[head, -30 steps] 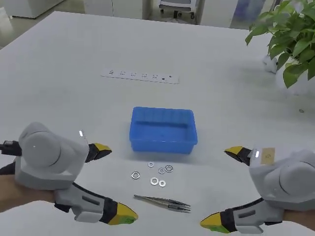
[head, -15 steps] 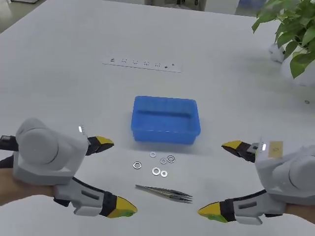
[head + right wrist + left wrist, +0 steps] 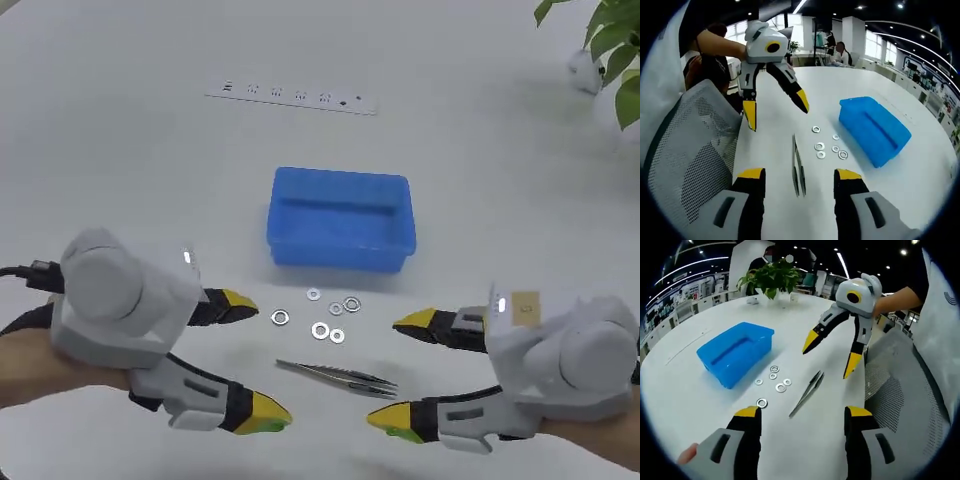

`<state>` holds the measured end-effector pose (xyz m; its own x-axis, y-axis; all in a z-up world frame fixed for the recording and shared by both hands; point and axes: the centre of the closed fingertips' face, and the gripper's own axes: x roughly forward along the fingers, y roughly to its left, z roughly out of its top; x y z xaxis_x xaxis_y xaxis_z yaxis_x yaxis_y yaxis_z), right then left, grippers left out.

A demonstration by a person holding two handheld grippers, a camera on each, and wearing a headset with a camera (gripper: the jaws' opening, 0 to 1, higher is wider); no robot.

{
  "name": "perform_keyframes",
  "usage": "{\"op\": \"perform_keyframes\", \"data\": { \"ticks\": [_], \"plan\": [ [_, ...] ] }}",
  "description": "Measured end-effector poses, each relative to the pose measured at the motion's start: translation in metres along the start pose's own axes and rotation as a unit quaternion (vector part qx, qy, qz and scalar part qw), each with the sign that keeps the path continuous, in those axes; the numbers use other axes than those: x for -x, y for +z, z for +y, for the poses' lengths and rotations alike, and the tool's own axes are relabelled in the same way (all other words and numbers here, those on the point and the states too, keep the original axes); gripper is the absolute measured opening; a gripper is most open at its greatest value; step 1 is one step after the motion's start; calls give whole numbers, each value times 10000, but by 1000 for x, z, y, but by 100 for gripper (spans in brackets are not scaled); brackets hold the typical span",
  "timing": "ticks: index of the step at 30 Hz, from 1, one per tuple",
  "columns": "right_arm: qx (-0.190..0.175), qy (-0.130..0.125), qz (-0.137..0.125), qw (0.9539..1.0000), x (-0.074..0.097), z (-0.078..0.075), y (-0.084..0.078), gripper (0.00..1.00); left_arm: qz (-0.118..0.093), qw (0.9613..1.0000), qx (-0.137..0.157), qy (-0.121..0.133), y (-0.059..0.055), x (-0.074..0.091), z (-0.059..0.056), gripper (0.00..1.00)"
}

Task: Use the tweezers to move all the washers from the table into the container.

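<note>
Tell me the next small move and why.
Probably ease the right gripper forward and down to close on the tweezers: they lie flat on the table straight ahead between its open jaws, nothing holds them, and the washers lie outside the blue container.

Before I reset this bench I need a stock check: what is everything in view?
Flat metal ring washers: six, silver, loose on the table in front of the container.
Slim metal tweezers: one, silver, lying flat, nearer than the washers.
Rectangular plastic container: one, blue, mid-table.
Long power strip: one, white, beyond the container.
Leafy potted plant: one, green, far right.
Smooth table: one, white, under everything.
Mesh office chair: one, grey, at the table's near edge.
Left gripper: one, white and black with yellow tips, open, left of the tweezers.
Right gripper: one, same colours, open, right of the tweezers.
</note>
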<state>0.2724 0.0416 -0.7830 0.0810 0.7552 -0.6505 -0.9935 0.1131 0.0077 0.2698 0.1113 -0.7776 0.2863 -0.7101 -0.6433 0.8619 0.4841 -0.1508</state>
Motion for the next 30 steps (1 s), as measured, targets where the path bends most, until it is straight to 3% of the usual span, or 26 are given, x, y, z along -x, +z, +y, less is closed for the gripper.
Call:
{"op": "perform_keyframes", "data": {
  "ticks": [2, 8, 12, 16, 18, 20, 21, 23, 26, 30],
  "plan": [
    [11, 51, 41, 10000, -7, 1, -2, 51, 73, 9999, -73, -40, -2, -5, 0, 71],
    [95, 166, 120, 9997, -22, 1, -1, 30, 246, 9991, -306, -162, -5, -20, 2, 51],
    [301, 298, 385, 9984, -28, 1, -8, 24, 371, 9987, -285, -182, -10, -27, 6, 43],
    [302, 383, 519, 9975, -33, -1, -11, 19, 608, 9966, -465, -292, -15, -31, 4, 35],
    [291, 423, 587, 9970, -35, -1, -12, 18, 611, 9962, -530, -325, -14, -33, 2, 31],
    [395, 496, 714, 9954, -37, 1, -15, 16, 642, 9957, -527, -406, -14, -35, 0, 30],
    [553, 518, 617, 9952, -38, 0, -11, 15, 676, 9952, -566, -430, -16, -36, -1, 30],
    [525, 564, 707, 9945, -39, 2, -14, 12, 695, 9948, -621, -409, -14, -38, 1, 28],
    [998, 644, 745, 9901, -39, 4, -14, 10, 694, 9950, -591, -413, -13, -38, 3, 28],
    [1009, 589, 798, 9899, -40, 4, -14, 8, 752, 9940, -662, -438, -14, -37, 2, 27]
  ]
}}
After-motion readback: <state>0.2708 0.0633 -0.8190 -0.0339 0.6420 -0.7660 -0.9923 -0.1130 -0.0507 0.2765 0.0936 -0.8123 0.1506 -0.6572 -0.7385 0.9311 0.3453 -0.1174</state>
